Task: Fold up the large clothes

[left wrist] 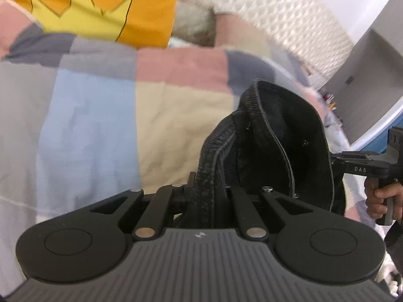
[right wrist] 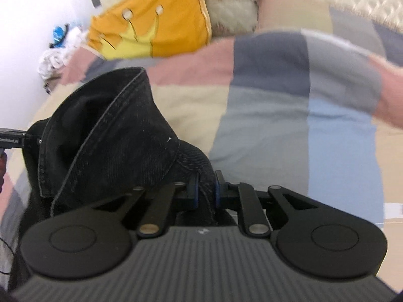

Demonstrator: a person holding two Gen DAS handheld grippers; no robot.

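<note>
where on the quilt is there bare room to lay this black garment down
The patchwork quilt lies bare between the black denim garment and the orange crown cushion. The head end is crowded: cushion and fluffy white pillow.

We lose the left gripper's (left wrist: 210, 188) fingertips under the black denim garment (left wrist: 277, 136), its lower part cut off behind both gripper bodies, while the patchwork quilt (right wrist: 289, 125) and orange cushion (left wrist: 100, 5) blur toward the edges.
</note>
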